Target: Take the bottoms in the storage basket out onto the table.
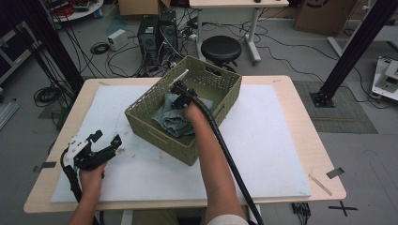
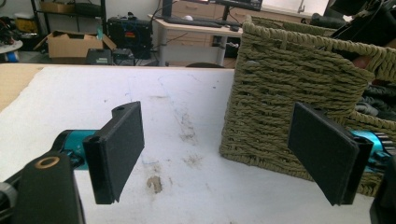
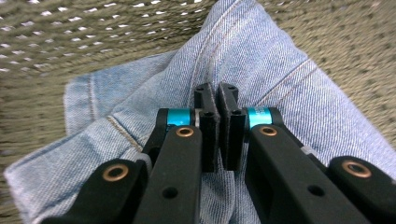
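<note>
Two grippers work over one wide bench (image 1: pixel 291 140), its top covered by a white mat. On the mat sits a woven olive basket (image 1: pixel 155 126), turned cornerwise to the person, and inside it lies a crumpled piece of blue denim (image 1: pixel 174 121), bunched toward the near-left part of the basket floor.

Next in size, the right gripper (image 1: pixel 180 91) reaches down into the basket from the person's side, forearm over the near rim, cable trailing back along the arm. In the right gripper view its fingers (image 3: pixel 209 135) stand pressed almost together, with a ridge of denim (image 3: pixel 261 60) running straight ahead from their tips; a seam line follows that same direction, so the cloth's long fold lies along the gripper's reach and not across it. A pinch of fabric seems caught between the pads, though the contact itself is hidden by the fingers.

The left gripper (image 1: pixel 105 139) hovers low over the mat, left of the basket and apart from it. Its fingers (image 2: pixel 119 149) stand wide with nothing between them, the basket's wall (image 2: pixel 289 88) just ahead to their right.

The right hand is plainly the nearer to the denim, so I judge any lift is its own, straight up and clear of the rim.
</note>
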Available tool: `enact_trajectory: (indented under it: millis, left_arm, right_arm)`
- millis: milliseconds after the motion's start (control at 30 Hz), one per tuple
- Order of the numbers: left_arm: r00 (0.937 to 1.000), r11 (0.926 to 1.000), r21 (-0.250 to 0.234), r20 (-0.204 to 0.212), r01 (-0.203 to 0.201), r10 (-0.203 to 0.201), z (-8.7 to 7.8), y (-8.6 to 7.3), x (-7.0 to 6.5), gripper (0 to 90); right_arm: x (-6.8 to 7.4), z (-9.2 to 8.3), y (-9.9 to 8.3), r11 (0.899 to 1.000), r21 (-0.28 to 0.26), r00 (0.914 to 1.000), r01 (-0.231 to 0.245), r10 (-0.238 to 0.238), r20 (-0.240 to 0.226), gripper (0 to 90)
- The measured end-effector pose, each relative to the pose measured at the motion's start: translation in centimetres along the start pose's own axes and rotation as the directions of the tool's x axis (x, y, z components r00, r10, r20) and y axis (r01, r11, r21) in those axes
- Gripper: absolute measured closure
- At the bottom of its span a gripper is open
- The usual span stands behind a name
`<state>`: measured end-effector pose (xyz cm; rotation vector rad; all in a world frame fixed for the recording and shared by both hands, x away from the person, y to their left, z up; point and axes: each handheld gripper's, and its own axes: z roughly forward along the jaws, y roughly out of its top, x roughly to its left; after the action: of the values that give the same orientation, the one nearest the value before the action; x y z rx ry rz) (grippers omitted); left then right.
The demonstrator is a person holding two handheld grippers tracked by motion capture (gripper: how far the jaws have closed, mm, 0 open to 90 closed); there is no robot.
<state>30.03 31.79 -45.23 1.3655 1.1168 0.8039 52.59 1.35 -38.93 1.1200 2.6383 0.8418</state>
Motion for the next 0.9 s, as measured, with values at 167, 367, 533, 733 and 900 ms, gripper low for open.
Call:
enact_trajectory:
  millis: [167, 367, 533, 733, 900]
  left_arm:
    - [1.0, 1.0, 0.0, 0.0, 0.001, -0.001, 0.0, 0.0, 0.0, 19.2]
    - [0.9999, 0.9999, -0.003, -0.001, 0.015, -0.015, 0.0, 0.0, 0.1, 19.2]
    - [0.9999, 0.9999, -0.003, -0.001, 0.015, -0.015, 0.0, 0.0, 0.2, 19.3]
    - [0.9997, 0.9997, -0.006, -0.004, 0.025, -0.025, 0.0, 0.0, 0.2, 19.3]
    - [0.9996, 0.9996, -0.007, -0.004, 0.026, -0.026, 0.0, 0.0, 0.1, 19.3]
  right_arm:
    - [-0.1, -0.7, 0.0, 0.998, -0.044, 0.9983, -0.044, 0.043, -0.04, 89.9]
    - [-0.8, -3.8, -0.7, 0.962, -0.256, 0.9923, -0.092, 0.067, -0.104, 90.0]
    - [-1.2, -6.7, -1.1, 0.912, -0.399, 0.9907, -0.093, 0.045, -0.128, 90.0]
    - [-1.5, -9.2, -2.0, 0.861, -0.499, 0.9894, -0.099, 0.031, -0.142, 90.0]
    - [-1.8, -10.6, -2.5, 0.833, -0.546, 0.9906, -0.088, 0.015, -0.136, 90.0]
